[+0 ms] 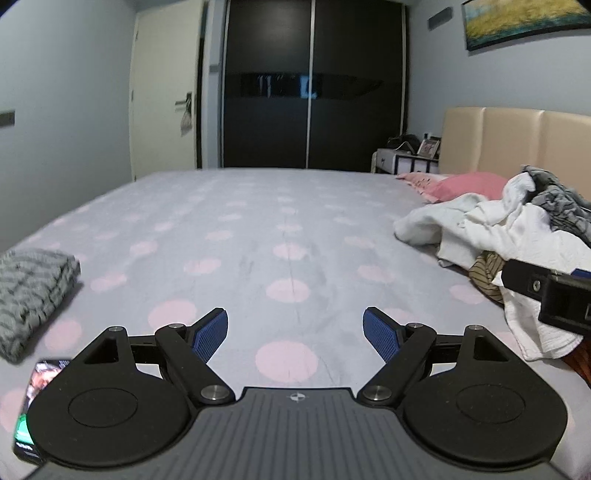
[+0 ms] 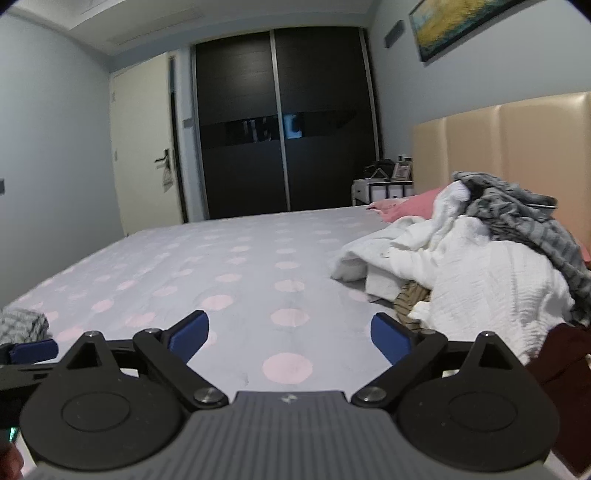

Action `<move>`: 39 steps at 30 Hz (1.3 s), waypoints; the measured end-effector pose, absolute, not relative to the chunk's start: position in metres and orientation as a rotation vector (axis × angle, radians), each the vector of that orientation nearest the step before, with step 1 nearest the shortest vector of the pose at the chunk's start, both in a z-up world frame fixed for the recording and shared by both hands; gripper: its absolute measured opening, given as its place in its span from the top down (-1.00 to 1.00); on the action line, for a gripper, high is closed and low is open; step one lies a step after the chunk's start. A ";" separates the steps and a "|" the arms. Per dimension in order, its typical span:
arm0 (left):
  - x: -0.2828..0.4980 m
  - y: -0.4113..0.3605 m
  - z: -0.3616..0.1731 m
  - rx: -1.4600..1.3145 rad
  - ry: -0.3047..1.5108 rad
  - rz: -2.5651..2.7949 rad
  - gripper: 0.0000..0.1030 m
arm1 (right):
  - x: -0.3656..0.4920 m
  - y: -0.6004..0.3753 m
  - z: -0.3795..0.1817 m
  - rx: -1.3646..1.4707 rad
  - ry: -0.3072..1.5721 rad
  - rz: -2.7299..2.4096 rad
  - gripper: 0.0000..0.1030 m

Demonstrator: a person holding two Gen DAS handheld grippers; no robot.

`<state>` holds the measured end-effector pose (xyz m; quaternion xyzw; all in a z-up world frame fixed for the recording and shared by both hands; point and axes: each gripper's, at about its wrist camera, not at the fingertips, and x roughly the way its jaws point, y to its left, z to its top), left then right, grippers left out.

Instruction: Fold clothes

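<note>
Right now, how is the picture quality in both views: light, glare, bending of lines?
Left wrist view: dim, bluish light; the wardrobe shows a glossy reflection band; the bed edge curves from the fisheye lens. Right wrist view: equally dim; the headboard and painting tilt and bend; corners are dark.

The bed (image 1: 258,229) wears a smooth matt cotton-like sheet, grey with pale pink dots. The heap of clothes (image 2: 480,266) is soft cloth: a white piece with a crinkled weave, a grey patterned knit on top. The folded grey garment (image 1: 29,295) looks ribbed and fuzzy. The headboard (image 2: 517,147) is padded, beige, with a faint leather-like sheen. The wardrobe doors (image 1: 314,92) are dark matt panels crossed by a glossy band. The left gripper (image 1: 295,334) is matt black plastic with metal pivots; its fingers (image 1: 210,334) carry textured blue pads.
</note>
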<state>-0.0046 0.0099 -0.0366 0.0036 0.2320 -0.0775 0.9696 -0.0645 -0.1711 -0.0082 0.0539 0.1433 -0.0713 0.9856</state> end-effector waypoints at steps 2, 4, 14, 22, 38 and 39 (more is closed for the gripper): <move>0.002 0.010 -0.042 -0.008 0.484 -0.143 -0.56 | -0.059 -0.171 -0.015 0.091 0.300 -0.140 -0.87; 0.007 0.010 -0.046 -0.012 0.495 -0.131 -0.56 | -0.049 -0.171 -0.023 0.078 0.316 -0.126 -0.88; 0.016 -0.006 -0.059 0.042 0.525 -0.135 -0.56 | -0.033 -0.171 -0.047 -0.007 0.353 -0.061 -0.88; 0.015 -0.017 -0.061 0.079 0.537 -0.155 -0.56 | -0.027 -0.181 -0.050 0.031 0.373 -0.066 -0.89; 0.005 -0.019 -0.051 0.097 0.516 -0.147 -0.56 | -0.033 -0.182 -0.046 0.035 0.354 -0.053 -0.90; 0.005 -0.019 -0.051 0.099 0.513 -0.148 -0.56 | -0.033 -0.182 -0.045 0.035 0.349 -0.054 -0.90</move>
